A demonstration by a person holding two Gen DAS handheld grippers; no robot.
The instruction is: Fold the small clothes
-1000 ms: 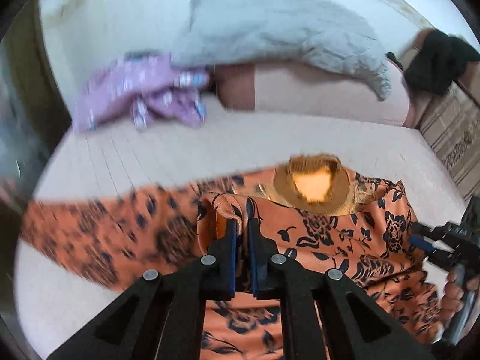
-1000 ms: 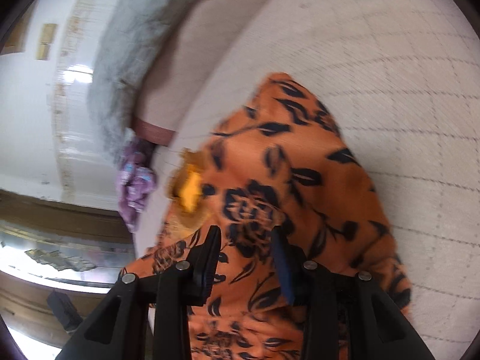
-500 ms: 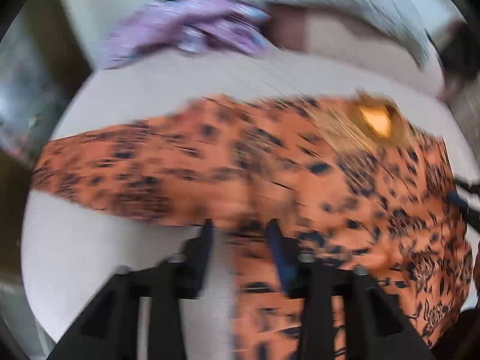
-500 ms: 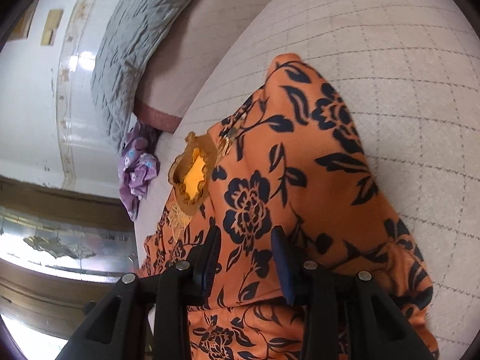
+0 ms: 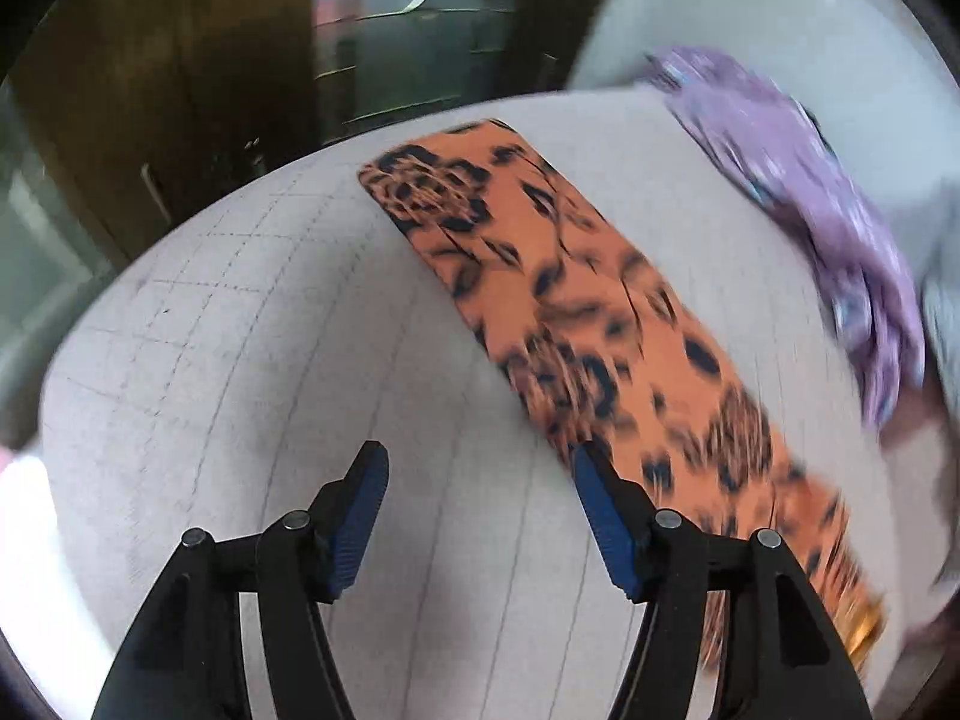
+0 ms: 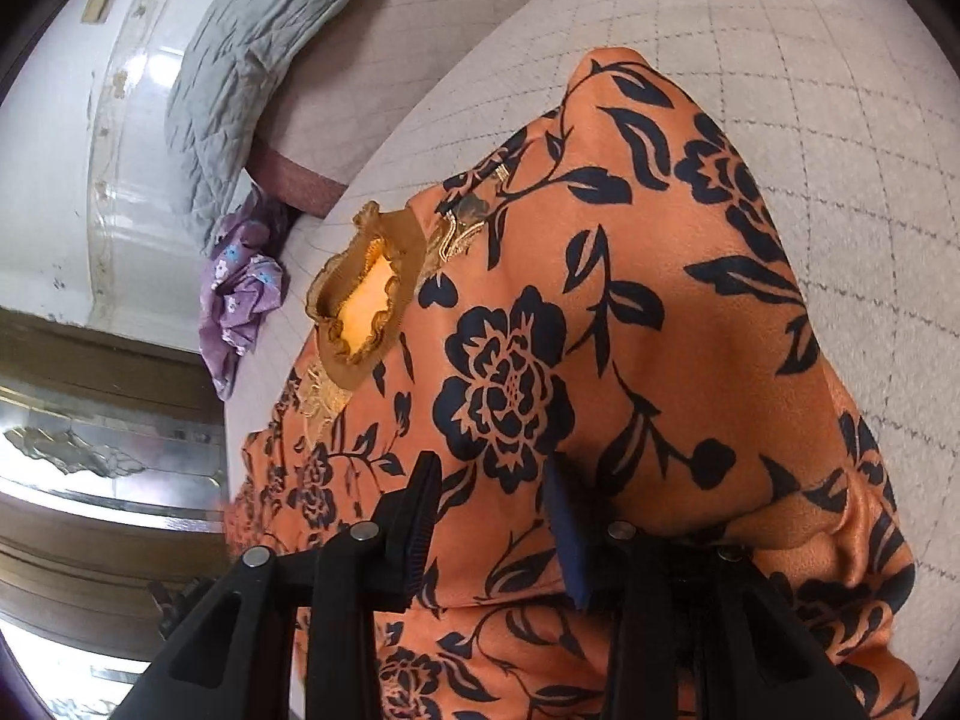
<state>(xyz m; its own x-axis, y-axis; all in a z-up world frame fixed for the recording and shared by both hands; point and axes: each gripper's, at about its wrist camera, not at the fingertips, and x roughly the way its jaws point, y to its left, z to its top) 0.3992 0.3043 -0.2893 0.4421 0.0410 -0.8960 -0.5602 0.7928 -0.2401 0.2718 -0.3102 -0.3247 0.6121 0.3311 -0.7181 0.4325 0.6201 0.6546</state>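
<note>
Quilted bed (image 5: 240,360), white wall (image 6: 54,192), dark cabinet (image 5: 150,78)

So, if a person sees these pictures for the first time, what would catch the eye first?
First, the orange garment with black flowers, spread over the pale quilted surface, its ruffled brown collar towards the left of the right wrist view. In the left wrist view its long sleeve runs diagonally across that surface. A crumpled purple garment lies beyond it, at the right.

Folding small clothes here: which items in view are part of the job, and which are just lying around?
Job:
orange floral garment
left gripper, open
right gripper

Lying about:
purple garment, possibly next
grey quilted pillow
</note>
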